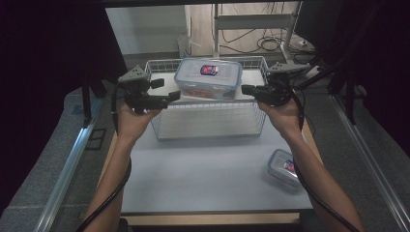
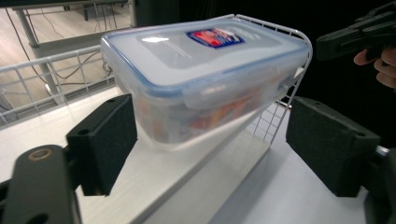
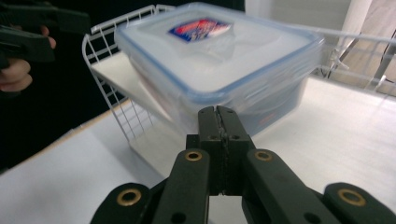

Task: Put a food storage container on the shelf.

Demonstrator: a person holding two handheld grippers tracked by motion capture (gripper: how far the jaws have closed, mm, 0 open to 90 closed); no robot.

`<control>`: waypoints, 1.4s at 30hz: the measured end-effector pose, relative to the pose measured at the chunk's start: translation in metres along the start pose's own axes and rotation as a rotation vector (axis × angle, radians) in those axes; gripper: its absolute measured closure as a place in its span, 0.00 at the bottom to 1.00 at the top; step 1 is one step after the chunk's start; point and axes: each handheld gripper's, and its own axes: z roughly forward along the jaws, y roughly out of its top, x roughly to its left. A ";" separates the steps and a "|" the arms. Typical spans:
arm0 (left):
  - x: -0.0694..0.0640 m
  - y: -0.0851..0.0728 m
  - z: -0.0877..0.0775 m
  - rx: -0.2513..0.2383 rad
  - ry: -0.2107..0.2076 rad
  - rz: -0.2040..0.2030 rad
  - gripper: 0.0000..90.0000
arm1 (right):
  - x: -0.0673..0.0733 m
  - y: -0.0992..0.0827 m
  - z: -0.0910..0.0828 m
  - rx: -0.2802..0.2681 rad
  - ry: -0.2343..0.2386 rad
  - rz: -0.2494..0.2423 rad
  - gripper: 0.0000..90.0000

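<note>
While the large lidded container [image 1: 208, 77] sits in the wire basket [image 1: 159, 128] on the tabletop [image 1: 203, 179], the left gripper [image 1: 170, 96] flanks it with jaws wide and the right gripper [image 1: 245, 89] is fully closed, empty.

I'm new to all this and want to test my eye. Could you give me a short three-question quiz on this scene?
1. True or false: the right claw is shut with nothing in it.
2. Where does the large lidded container sit? A) inside the white wire basket B) on the grey floor C) in a hand
3. How many lidded containers are on the table?

Key:
1. True; the left claw stands open around the container.
2. A
3. Two; the small container lies outside the basket.
</note>
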 end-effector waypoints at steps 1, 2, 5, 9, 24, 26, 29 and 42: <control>-0.002 -0.003 0.000 -0.002 0.002 0.002 0.16 | 0.002 -0.002 0.002 0.007 -0.006 -0.006 1.00; -0.004 -0.006 0.000 -0.001 0.002 0.007 0.16 | 0.004 -0.004 0.004 0.012 -0.010 -0.010 1.00; -0.009 -0.012 -0.001 -0.003 -0.003 0.012 0.15 | 0.007 -0.009 0.010 0.023 0.009 -0.006 1.00; -0.013 -0.019 -0.002 -0.009 -0.014 0.008 0.14 | 0.011 -0.013 0.019 0.037 0.025 -0.007 1.00; -0.016 -0.036 -0.009 0.003 -0.025 -0.008 0.11 | 0.001 -0.012 0.036 0.057 -0.016 0.002 1.00; -0.016 -0.036 -0.008 0.005 -0.028 -0.009 0.11 | -0.002 -0.012 0.036 0.056 -0.021 0.009 1.00; -0.016 -0.037 -0.006 0.008 -0.030 -0.009 0.11 | -0.006 -0.012 0.036 0.057 -0.032 0.017 1.00; -0.018 -0.039 -0.003 0.021 -0.027 -0.003 0.11 | -0.010 -0.013 0.034 0.046 -0.040 0.027 1.00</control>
